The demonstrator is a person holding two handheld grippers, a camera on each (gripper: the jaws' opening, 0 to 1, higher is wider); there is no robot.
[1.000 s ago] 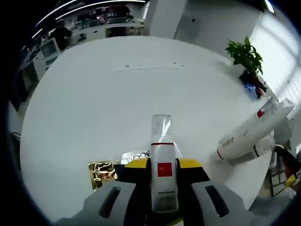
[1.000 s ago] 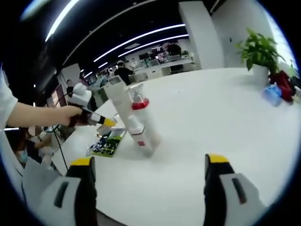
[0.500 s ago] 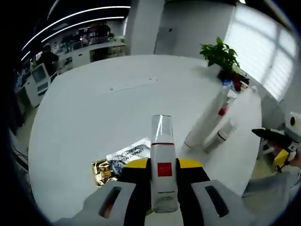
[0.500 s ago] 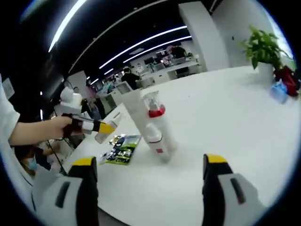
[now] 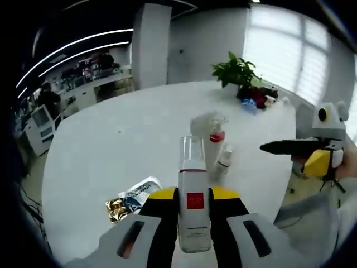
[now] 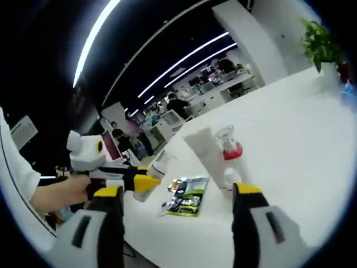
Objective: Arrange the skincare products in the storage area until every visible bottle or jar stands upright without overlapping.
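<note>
Yellow-tipped fingers of the left gripper pinched a clear-capped bottle with a white body and a red square label, holding it upright along the jaw line, above the near edge of the round white table. Just beyond it on the table stood a group of skincare products: a white tube leaning against a pump bottle with a red collar, and a small white bottle touching them on the right. A foil sachet lay flat near the table edge, to the left of the held bottle. The right gripper came in from the right, off the table's edge, held by a hand (only partly seen).

In the right gripper view, that gripper's own fingers stood wide apart with nothing between them. Between them, farther off, the white tube and red-collared pump bottle appeared close together on the table, and the sachet lay to their left. The left gripper entered from the left in a person's hand, with what seemed to be the clear-capped bottle at its tip, though it was blurred. A potted plant stood at the table's far side.
</note>
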